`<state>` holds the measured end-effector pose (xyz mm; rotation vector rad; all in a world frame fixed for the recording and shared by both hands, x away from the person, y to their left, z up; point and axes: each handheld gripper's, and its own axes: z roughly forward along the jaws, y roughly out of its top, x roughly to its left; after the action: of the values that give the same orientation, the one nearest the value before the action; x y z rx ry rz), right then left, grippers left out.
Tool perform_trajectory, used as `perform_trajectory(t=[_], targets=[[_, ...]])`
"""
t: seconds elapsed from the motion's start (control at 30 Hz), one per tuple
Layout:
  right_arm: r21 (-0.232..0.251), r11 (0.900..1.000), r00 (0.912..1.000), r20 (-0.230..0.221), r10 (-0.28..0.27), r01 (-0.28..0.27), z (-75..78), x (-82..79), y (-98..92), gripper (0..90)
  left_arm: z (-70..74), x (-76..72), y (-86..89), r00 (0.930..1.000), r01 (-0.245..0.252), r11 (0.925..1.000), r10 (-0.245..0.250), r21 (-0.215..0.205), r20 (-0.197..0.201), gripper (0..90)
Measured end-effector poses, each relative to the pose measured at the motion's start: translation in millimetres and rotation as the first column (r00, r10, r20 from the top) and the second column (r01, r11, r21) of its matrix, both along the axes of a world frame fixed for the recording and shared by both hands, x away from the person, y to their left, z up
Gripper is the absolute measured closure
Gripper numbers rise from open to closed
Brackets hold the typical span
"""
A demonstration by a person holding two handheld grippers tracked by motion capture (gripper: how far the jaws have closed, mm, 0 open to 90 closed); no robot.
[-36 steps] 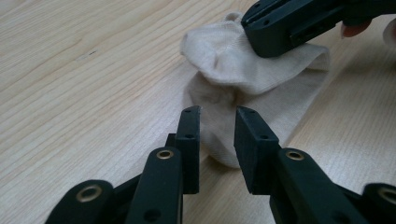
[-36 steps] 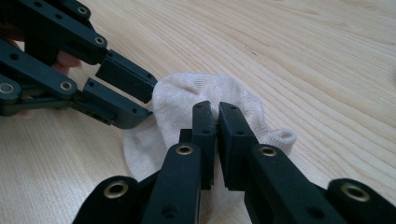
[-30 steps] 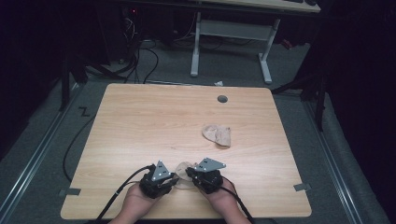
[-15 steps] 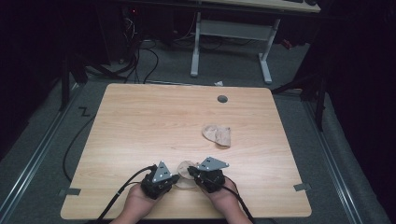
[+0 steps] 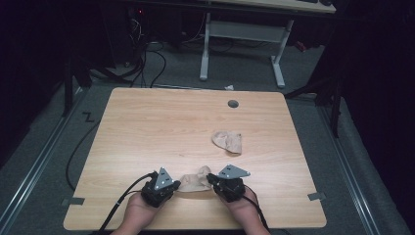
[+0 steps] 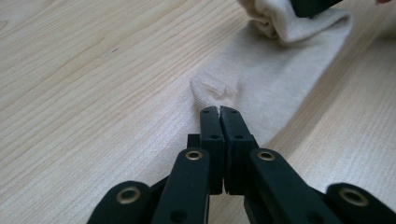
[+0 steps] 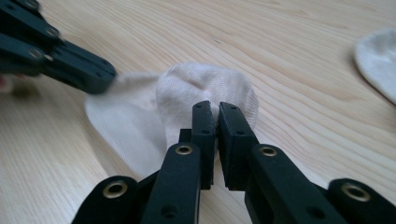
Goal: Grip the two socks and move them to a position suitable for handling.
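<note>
The cream sock [image 5: 195, 180] lies near my edge of the table [image 5: 147, 127], between my two tongs, so I can work it from both ends. My left gripper [image 6: 219, 111] has just closed, its jaws pressed together on the sock's flat edge to anchor it. My right gripper [image 7: 214, 108] pinches the bunched end, lifting a fold. A second sock [image 5: 228, 141] waits farther out, well apart.

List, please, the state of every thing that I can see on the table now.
Near sock: partly folded, gripped at both ends.
Far sock: crumpled, lying free.
Left gripper: shut on the near sock's edge.
Right gripper: shut on its raised fold.
Table: flat, wooden.
</note>
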<state>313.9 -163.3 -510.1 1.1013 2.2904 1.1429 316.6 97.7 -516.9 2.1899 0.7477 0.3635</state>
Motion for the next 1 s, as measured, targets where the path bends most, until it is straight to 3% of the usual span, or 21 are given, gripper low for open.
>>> perform_trajectory(t=[0.17, 0.2, 0.23, 0.3, 0.37, 0.47, 0.5, 0.53, 0.7, 0.73, 0.77, 0.87, 0.93, 0.97, 1.0], targets=[[-0.028, 0.998, 0.998, 0.012, -0.062, 0.063, 0.5, 1.6, -15.0, 83.5, 0.5, -1.6, 0.1, 1.0, 0.005, 1.0, -0.005, 0.003, 0.0, 88.7], [-0.024, 0.995, 0.9948, 0.046, -0.091, 0.092, 6.2, 1.1, -19.9, 83.5, 0.5, -2.0, -0.2, 1.0, 0.007, 1.0, -0.007, 0.005, 0.0, 88.7], [-0.024, 0.995, 0.9948, 0.046, -0.091, 0.092, 6.2, 1.1, -19.9, 83.5, 0.3, -2.3, -0.6, 1.0, 0.008, 1.0, -0.008, 0.006, 0.0, 88.7], [-0.006, 0.992, 0.985, 0.122, -0.122, 0.124, 20.2, -4.0, -22.9, 83.5, -0.2, -2.5, -0.9, 0.9999, 0.015, 0.9997, -0.015, 0.018, -0.002, 88.5], [0.0, 0.994, 0.9841, 0.14, -0.109, 0.11, 25.0, -5.7, -22.2, 83.7, -0.9, -2.4, -1.5, 0.9999, 0.012, 0.9998, -0.012, 0.016, -0.001, 88.5], [-0.018, 0.996, 0.9895, 0.113, -0.089, 0.092, 20.8, -3.3, -19.2, 84.1, -1.3, -2.1, -1.3, 0.9999, 0.01, 0.9998, -0.01, 0.018, -0.002, 88.3], [-0.032, 0.996, 0.9939, 0.073, -0.083, 0.085, 12.4, 2.7, -17.5, 84.9, -1.4, -1.9, -1.0, 1.0, 0.009, 0.9998, -0.009, 0.018, -0.001, 88.2], [-0.032, 0.996, 0.9939, 0.073, -0.083, 0.085, 12.4, 2.7, -17.5, 84.9, -1.2, -1.8, -0.2, 0.9999, 0.013, 0.9995, -0.012, 0.028, -0.003, 88.2], [-0.089, 0.994, 0.9976, -0.021, -0.067, 0.064, -7.0, 19.0, -13.6, 84.9, -3.3, -0.3, 2.0, 0.9997, -0.001, 0.9995, 0.002, 0.033, -0.026, 88.1], [-0.089, 0.994, 0.9976, -0.021, -0.067, 0.064, -7.0, 19.0, -13.6, 84.9, -3.3, -0.3, 2.0, 0.9997, -0.001, 0.9995, 0.002, 0.033, -0.026, 88.0], [-0.121, 0.992, 0.9976, -0.052, -0.046, 0.039, -13.4, 18.0, -10.7, 84.9, -4.9, -1.2, 1.8, 0.9992, -0.005, 0.9994, 0.006, 0.035, -0.039, 88.0], [-0.115, 0.993, 0.9976, -0.063, -0.028, 0.02, -14.2, 9.8, -9.8, 84.8, -6.2, -3.7, 2.4, 0.9984, -0.013, 0.9995, 0.014, 0.028, -0.055, 87.8], [-0.106, 0.994, 0.9975, -0.07, -0.01, 0.003, -14.5, 0.9, -9.8, 84.5, -7.3, -8.8, 4.0, 0.9968, -0.032, 0.9995, 0.031, -0.004, -0.074, 87.4], [-0.106, 0.994, 0.9975, -0.07, -0.01, 0.003, -14.5, 0.9, -9.8, 84.5, -4.4, -8.4, 10.5, 0.9982, 0.01, 0.998, -0.006, 0.062, -0.06, 87.4], [-0.105, 0.994, 0.9972, -0.075, 0.001, -0.009, -14.1, -3.6, -9.1, 83.9, -4.0, -11.4, 12.9, 0.9977, 0.013, 0.9978, -0.008, 0.066, -0.068, 87.2]])
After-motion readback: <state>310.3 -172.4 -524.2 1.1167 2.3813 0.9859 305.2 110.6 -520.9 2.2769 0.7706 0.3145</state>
